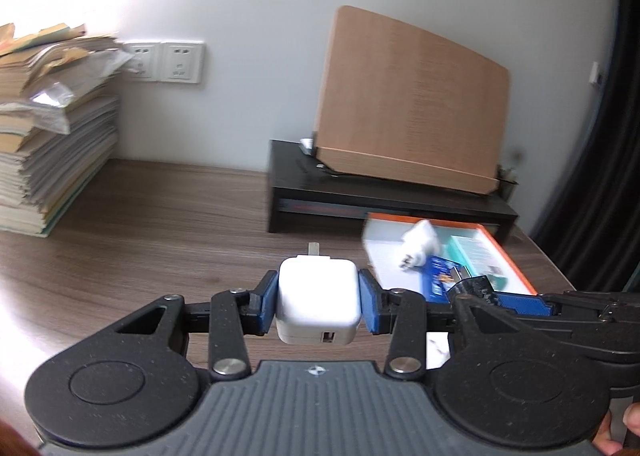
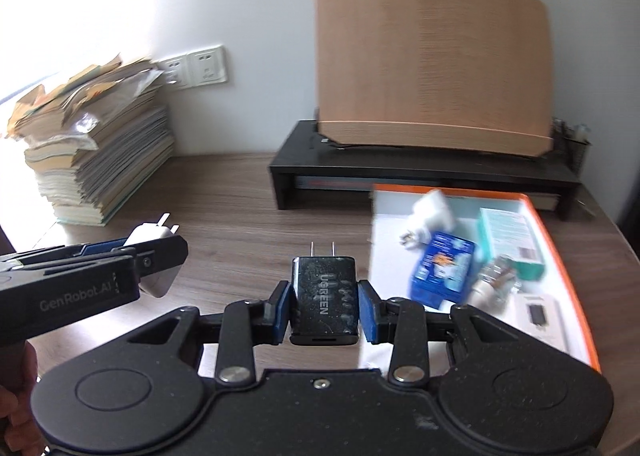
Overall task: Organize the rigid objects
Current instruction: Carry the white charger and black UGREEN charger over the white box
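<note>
The left claw (image 1: 319,302) is clenched on a white USB charger (image 1: 316,302) and the right claw (image 2: 325,306) on a black UGREEN charger (image 2: 323,296), both held above the bench (image 2: 224,215) left of the orange-rimmed tray (image 2: 560,240), probably for sorting there.

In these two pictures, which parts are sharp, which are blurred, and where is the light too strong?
Left wrist view: the white charger in the left gripper is sharp; the orange tray and its contents smear; the upper left corner is washed out above the paper stack.
Right wrist view: the black charger in the right gripper is sharp; the tray items blur; glare whitens the left edge; the fisheye bends the wooden board.
</note>
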{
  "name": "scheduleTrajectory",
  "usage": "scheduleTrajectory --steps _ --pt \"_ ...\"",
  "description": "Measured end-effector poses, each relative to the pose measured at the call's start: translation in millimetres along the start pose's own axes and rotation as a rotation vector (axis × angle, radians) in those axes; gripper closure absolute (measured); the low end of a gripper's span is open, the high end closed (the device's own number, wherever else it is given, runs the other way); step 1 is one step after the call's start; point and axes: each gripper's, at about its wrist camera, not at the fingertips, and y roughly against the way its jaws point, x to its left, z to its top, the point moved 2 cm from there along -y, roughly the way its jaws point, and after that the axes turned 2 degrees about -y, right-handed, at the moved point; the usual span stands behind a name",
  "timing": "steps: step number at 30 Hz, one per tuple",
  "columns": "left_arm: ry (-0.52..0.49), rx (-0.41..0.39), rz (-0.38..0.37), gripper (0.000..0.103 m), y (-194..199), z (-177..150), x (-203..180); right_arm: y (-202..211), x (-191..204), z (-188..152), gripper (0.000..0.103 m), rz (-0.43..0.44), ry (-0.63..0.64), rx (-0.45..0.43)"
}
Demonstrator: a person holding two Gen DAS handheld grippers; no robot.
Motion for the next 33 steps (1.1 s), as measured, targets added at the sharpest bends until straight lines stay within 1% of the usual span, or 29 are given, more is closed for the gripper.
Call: scheduleTrajectory --steps 5,8,15,19,23,33 --pt "-0.035 0.008 -0.075 0.061 -7 0 -29 23 -35 -3 0.060 -0.072 -0.054 -0.028" --pt "-0.055 0.005 -0.103 0.061 -11 0 -47 33 -58 -2 0.059 -0.105 -0.080 -0.047" --pt "-0.061 0.007 -0.129 0.061 -29 4 -90 44 -114 5 0.060 -0.137 -0.111 -0.063" --pt "-0.061 0.012 -0.130 0.061 -41 7 -114 44 -142 12 0.059 -0.129 -0.109 -0.066" --pt "-0.052 0.016 -0.121 0.061 -51 11 -132 39 -162 20 0.059 -0.106 -0.097 -0.071" --pt "-0.043 0.027 -0.075 0.061 -73 14 -161 17 -190 36 0.059 -0.022 -0.074 -0.069"
